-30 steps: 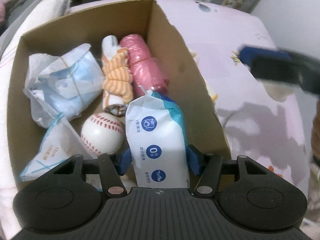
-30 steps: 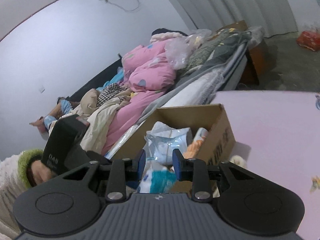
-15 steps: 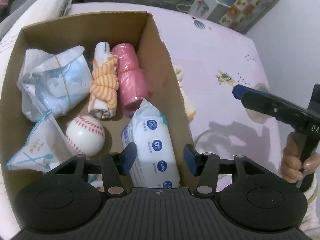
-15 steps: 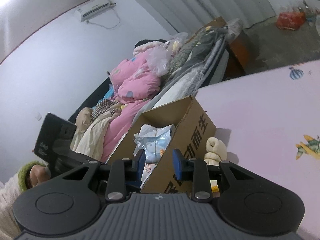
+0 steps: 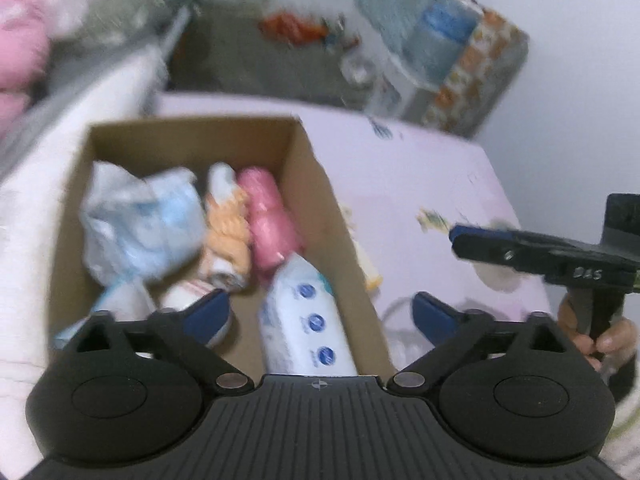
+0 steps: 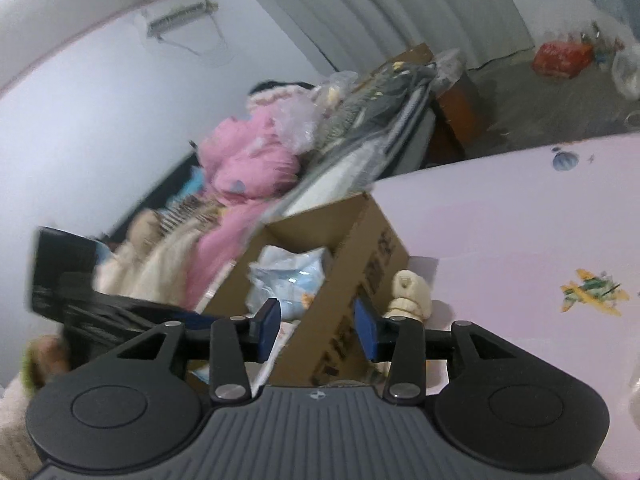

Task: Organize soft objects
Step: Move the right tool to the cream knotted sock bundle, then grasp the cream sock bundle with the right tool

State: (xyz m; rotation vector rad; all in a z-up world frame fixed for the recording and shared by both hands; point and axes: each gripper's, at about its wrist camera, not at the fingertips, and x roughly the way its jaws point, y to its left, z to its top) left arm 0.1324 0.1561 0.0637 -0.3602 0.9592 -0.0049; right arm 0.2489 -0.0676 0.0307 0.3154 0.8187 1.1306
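Note:
A cardboard box (image 5: 312, 184) on the pink table holds a white wipes pack (image 5: 308, 320), a pink roll (image 5: 268, 232), an orange striped cloth (image 5: 226, 236), a blue-white plastic bag (image 5: 140, 220) and a baseball (image 5: 188, 296) half hidden by a finger. My left gripper (image 5: 320, 308) hovers above the box with its jaws opening wide. The wipes pack lies below them, untouched. My right gripper (image 6: 316, 316) is beside the box's outer corner (image 6: 360, 248), its jaws opening with nothing gripped. A cream rolled cloth (image 6: 408, 292) lies on the table against the box.
A bed piled with pink bedding (image 6: 248, 160) and clothes runs behind the box. The pink tabletop (image 6: 520, 220) stretches to the right, printed with a small plane (image 6: 592, 292). Boxes and a water bottle (image 5: 444, 36) stand on the floor beyond. A hand (image 5: 600, 336) holds the right gripper's handle.
The left gripper let go of the wipes pack, which now lies in the box, then rose and spread wide. The right gripper swung toward the box's outer side and widened its jaws.

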